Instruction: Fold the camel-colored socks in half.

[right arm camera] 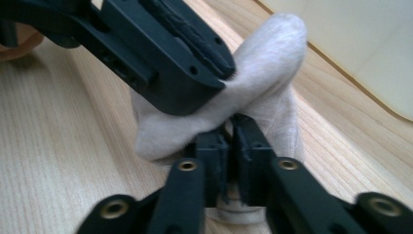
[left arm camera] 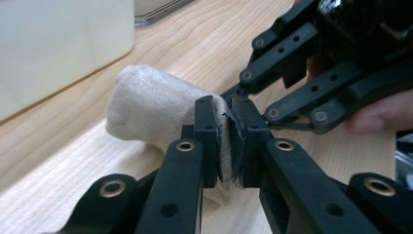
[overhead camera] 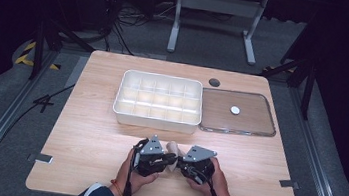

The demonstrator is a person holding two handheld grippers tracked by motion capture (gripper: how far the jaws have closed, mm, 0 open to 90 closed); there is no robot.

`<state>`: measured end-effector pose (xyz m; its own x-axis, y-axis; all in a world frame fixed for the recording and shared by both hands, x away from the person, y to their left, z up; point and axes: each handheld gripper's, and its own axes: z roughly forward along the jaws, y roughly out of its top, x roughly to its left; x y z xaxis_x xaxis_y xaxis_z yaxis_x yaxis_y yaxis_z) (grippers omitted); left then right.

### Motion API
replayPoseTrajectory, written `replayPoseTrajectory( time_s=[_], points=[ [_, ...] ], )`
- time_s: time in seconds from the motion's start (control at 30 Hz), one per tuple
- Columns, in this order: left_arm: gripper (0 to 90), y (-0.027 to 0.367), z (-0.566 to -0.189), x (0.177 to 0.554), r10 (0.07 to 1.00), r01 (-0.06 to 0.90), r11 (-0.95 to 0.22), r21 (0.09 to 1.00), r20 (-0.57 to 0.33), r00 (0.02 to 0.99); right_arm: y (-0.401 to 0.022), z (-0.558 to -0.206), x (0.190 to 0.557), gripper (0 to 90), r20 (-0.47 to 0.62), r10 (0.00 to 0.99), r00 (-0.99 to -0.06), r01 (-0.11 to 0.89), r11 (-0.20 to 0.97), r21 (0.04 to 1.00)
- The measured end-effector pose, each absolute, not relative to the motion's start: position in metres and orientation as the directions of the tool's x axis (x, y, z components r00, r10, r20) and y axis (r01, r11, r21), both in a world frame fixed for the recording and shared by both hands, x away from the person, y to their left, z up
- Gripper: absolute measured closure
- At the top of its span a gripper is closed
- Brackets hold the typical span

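Cameras: high view looks forward-down over whole table (overhead camera: 82,132); both gripper views sit close, low, sharing the rolled cloth (left arm camera: 156,105).

The sock (left arm camera: 151,109) is showing as soft, ribbed, matt off-white knit cloth. The table (overhead camera: 87,132) is looking like pale, smooth wood with visible grain. The box (overhead camera: 158,101) is appearing as smooth, cream plastic, and the lid (overhead camera: 255,119) as clear, glossy plastic.

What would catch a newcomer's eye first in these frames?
Near the table's front edge, the left gripper and right gripper meet, both pinching a small beige sock. Behind them stands an empty white divided box, its clear lid lying flat to its right.
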<state>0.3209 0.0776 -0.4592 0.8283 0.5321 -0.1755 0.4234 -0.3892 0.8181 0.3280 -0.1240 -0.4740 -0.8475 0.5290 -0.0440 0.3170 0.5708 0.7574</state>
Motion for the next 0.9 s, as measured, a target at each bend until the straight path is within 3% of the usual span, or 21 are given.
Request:
replayPoseTrajectory(
  time_s=[0.07, 0.23, 0.5, 0.9],
  points=[
    [82.5, 0.077, -0.459, 0.322, 0.540, 0.426, -0.391, 0.816, -0.172, 0.824, -0.130, -0.472, 0.330, 70.4, -0.032, 0.539, -0.841, 0.327, 0.555, 0.765],
    [82.6, 0.077, -0.460, 0.326, 0.540, 0.429, -0.398, 0.811, -0.170, 0.824, -0.161, -0.460, 0.331, 74.1, 0.012, 0.593, -0.805, 0.359, 0.471, 0.806],
    [82.0, 0.068, -0.462, 0.326, 0.530, 0.417, -0.412, 0.810, -0.159, 0.833, -0.153, -0.472, 0.328, 79.6, -0.004, 0.563, -0.827, 0.372, 0.552, 0.746],
    [80.5, 0.061, -0.468, 0.323, 0.531, 0.411, -0.439, 0.799, -0.138, 0.836, -0.167, -0.459, 0.334, 71.0, 0.044, 0.611, -0.790, 0.409, 0.474, 0.780]
  ],
)
